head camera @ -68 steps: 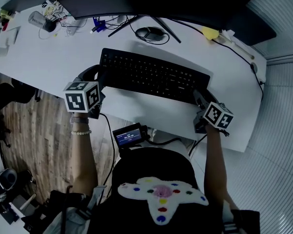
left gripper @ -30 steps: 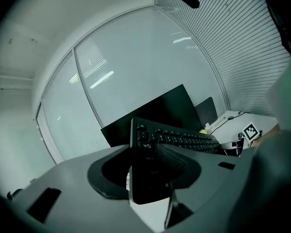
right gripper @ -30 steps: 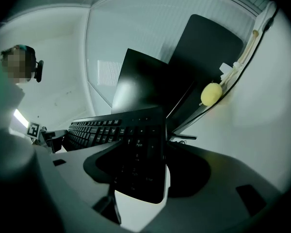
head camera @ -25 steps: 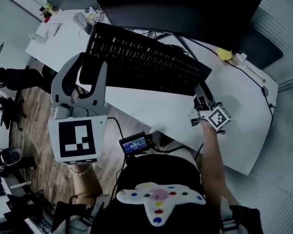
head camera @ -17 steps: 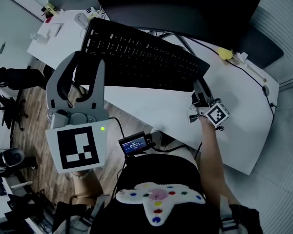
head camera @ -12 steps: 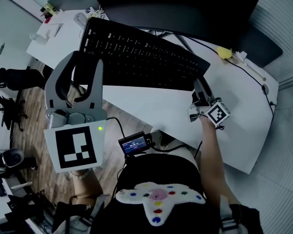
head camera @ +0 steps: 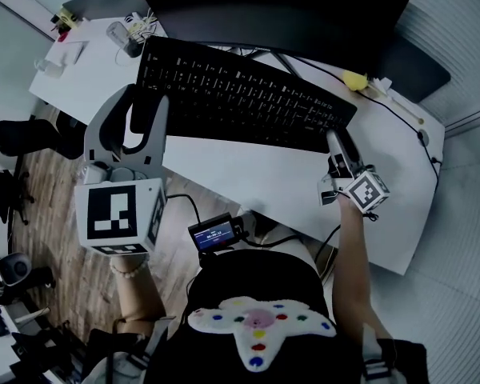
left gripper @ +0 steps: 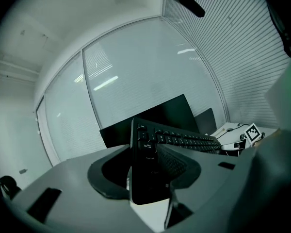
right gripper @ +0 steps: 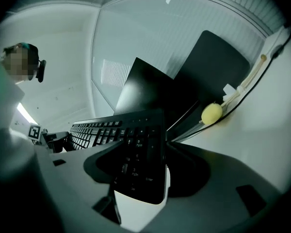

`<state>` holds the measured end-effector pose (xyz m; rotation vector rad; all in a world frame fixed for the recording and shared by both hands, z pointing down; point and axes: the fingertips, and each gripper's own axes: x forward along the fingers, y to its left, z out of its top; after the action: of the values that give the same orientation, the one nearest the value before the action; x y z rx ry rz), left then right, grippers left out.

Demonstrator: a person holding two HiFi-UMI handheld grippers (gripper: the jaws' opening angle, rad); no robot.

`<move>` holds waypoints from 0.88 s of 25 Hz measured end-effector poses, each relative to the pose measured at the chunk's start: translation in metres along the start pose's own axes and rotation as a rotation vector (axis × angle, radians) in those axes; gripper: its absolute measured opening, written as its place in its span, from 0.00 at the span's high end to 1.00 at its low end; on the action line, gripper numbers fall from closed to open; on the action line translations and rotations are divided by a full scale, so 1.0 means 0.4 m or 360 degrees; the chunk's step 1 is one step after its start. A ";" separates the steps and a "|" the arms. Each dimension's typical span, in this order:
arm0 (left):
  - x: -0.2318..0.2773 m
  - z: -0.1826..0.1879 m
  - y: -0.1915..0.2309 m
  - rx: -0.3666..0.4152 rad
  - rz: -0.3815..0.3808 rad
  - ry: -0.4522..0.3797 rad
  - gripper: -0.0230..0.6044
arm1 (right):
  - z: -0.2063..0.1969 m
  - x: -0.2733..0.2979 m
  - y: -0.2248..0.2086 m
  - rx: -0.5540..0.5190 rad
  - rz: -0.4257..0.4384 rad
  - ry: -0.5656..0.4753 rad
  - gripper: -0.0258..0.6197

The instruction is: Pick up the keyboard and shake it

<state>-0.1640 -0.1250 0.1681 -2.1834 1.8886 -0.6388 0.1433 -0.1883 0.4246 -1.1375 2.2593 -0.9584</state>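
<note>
The black keyboard (head camera: 240,102) hangs in the air above the white desk (head camera: 248,184), tilted, with its left end nearer the camera. My left gripper (head camera: 141,109) is shut on its left end, and the key edge stands upright between the jaws in the left gripper view (left gripper: 146,171). On the right end, my right gripper (head camera: 338,141) is shut as well. The numpad corner of the keyboard (right gripper: 138,161) fills the gap between its jaws in the right gripper view.
A dark monitor (head camera: 288,6) stands behind the keyboard. A yellow lump (head camera: 352,79) and cables lie at the desk's back right, and a cup (head camera: 122,37) with small items at the back left. A small lit device (head camera: 216,232) hangs below the desk's front edge.
The keyboard has come up off the desk in both grippers. Over the last second it shifted a little to the right, and the left gripper dropped slightly away from the camera.
</note>
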 end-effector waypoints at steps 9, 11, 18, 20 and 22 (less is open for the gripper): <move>0.116 -0.162 0.008 -0.0350 -0.0234 0.0116 0.67 | 0.058 -0.086 0.015 -0.0264 -0.0380 0.0131 0.52; 0.153 -0.214 0.001 -0.0407 -0.0279 0.0179 0.67 | 0.055 -0.095 0.006 -0.0298 -0.0465 0.0183 0.52; 0.256 -0.365 -0.062 -0.0565 -0.0473 0.0314 0.67 | 0.007 -0.146 -0.049 -0.0300 -0.0708 0.0299 0.53; 0.276 -0.404 -0.096 -0.0583 -0.0522 0.0343 0.67 | -0.015 -0.173 -0.076 -0.0287 -0.0763 0.0316 0.53; 0.296 -0.443 -0.121 -0.0609 -0.0571 0.0379 0.67 | -0.035 -0.193 -0.094 -0.0277 -0.0818 0.0339 0.53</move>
<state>-0.1859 -0.2074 0.3693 -2.8467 1.8679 -0.6648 0.1978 -0.1358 0.4671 -1.8296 2.2930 -1.1295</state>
